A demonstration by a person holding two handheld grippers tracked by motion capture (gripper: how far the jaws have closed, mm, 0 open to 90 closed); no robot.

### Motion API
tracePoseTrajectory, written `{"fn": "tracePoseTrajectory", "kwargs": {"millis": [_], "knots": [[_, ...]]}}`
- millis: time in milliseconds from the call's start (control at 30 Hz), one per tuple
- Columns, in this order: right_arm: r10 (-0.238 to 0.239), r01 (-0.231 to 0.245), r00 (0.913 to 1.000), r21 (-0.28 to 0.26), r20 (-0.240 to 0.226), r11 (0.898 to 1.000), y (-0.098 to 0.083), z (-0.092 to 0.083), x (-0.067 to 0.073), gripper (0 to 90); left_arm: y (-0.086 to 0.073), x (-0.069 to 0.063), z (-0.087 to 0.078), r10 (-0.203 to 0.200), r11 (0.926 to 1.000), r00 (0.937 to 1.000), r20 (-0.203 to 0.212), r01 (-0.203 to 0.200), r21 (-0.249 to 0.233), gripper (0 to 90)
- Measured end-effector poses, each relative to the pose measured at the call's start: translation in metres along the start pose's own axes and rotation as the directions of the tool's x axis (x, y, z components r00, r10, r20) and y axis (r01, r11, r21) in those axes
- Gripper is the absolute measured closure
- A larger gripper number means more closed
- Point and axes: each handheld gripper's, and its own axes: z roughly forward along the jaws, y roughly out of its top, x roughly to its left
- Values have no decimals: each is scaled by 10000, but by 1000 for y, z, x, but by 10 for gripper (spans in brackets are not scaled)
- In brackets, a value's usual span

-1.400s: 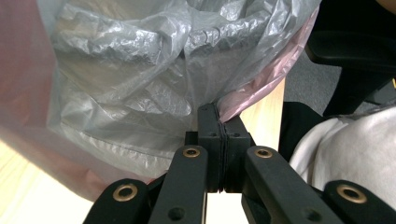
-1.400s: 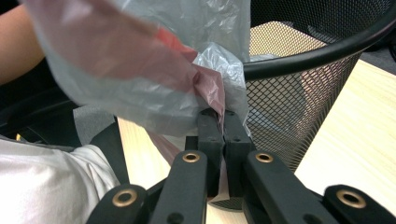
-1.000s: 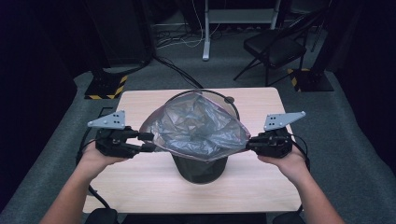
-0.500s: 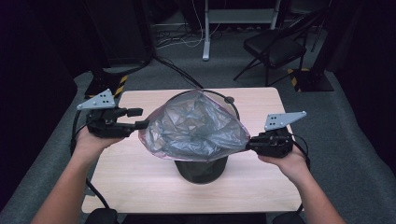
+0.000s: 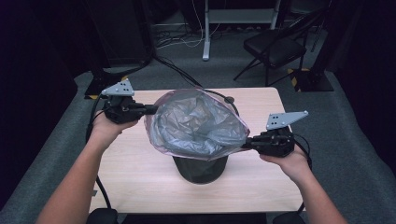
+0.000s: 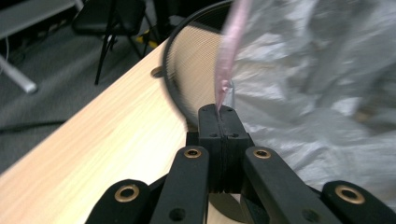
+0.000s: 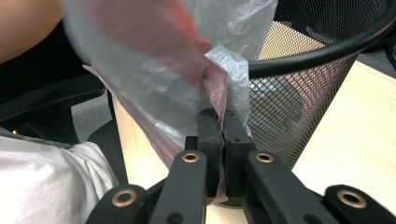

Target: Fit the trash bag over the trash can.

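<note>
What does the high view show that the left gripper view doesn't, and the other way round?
High view alone: both forearms, the right gripper shut on the near right edge of the plastic bag, the whole table and a black chair on the grey carpet behind.

Left gripper view alone: a close look at the left gripper, jaws pressed together on the bag's pink edge, and the fine mesh wall of the wire wastebasket.

Both: the crinkled bag over the wastebasket, the wooden tabletop, the left gripper pinching the bag's rim.
</note>
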Motion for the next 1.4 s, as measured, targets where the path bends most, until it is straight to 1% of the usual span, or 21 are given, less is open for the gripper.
{"fn": "tracePoseTrajectory", "kwargs": {"millis": [33,100,200,267,333,367,433,467,567,633,700,733,767,800,867,933,1033,1100,1200,1300,1400], "knots": [[-1,1,10000,-9,-22,10000,-1,0,0,883,-4,5,5,-205,9998,9997,-93,206,28,898],[48,-48,10000,-4,-43,10000,-2,0,-1,884,-9,12,11,-549,9985,9985,-3,549,-35,898],[37,-36,9999,19,-107,10000,-2,0,-1,885,-17,19,22,-836,9965,9965,82,836,21,898],[74,-73,9999,48,-125,10000,-3,0,-1,885,-23,24,27,-1094,9940,9939,151,1094,-7,898],[76,-75,9999,49,-149,10000,-4,0,-1,886,-28,27,33,-1299,9915,9915,104,1299,65,898],[132,-131,9998,67,-171,9999,-4,0,-2,887,-30,29,37,-1375,9903,9905,41,1374,228,898],[189,-186,9995,129,-235,9997,-6,2,-3,889,-34,31,45,-1423,9879,9896,-228,1434,589,898],[205,-201,9996,177,-217,9996,-7,2,-3,889,-36,31,49,-1436,9867,9893,-275,1452,726,898],[280,-277,9995,190,-149,9994,-10,1,-5,888,-41,32,53,-1598,9848,9871,-123,1602,673,898],[307,-306,9995,142,-100,9994,-10,-1,-5,883,-41,31,51,-1548,9861,9879,-39,1547,609,896],[279,-279,9996,82,-38,9996,-9,-4,-4,820,-40,29,47,-1434,9882,9896,-74,1436,539,882],[266,-266,9996,44,-94,9996,-8,-5,-3,785,-39,29,44,-1426,9886,9898,-45,1426,476,861],[225,-225,9997,-18,-92,9997,-7,-7,-3,733,-39,29,44,-1426,9886,9898,-45,1426,476,849],[284,-284,9996,-96,-1,9996,-6,-9,-2,674,-38,27,40,-1356,9900,9907,-137,1360,366,834],[265,-265,9996,-148,-39,9995,-5,-12,-1,623,-37,27,37,-1308,9907,9912,-183,1314,352,819],[214,-210,9997,-299,140,9993,-3,-18,1,555,-36,26,34,-1297,9910,9912,-255,1304,310,795],[196,-181,9995,-564,262,9982,1,-29,3,499,-34,26,28,-1263,9917,9916,-288,1269,214,756],[137,-108,9990,-663,436,9977,4,-36,4,464,-33,25,24,-1230,9923,9921,-253,1233,106,734],[89,-49,9984,-726,550,9973,10,-42,5,426,-28,23,15,-1190,9928,9925,-285,1185,-189,679],[-57,104,9979,-727,642,9973,19,-43,6,383,-23,22,10,-1126,9931,9933,-242,1118,-351,606],[-254,298,9982,-815,548,9962,31,-41,8,370,-17,20,7,-954,9944,9952,-216,942,-488,593]]}}
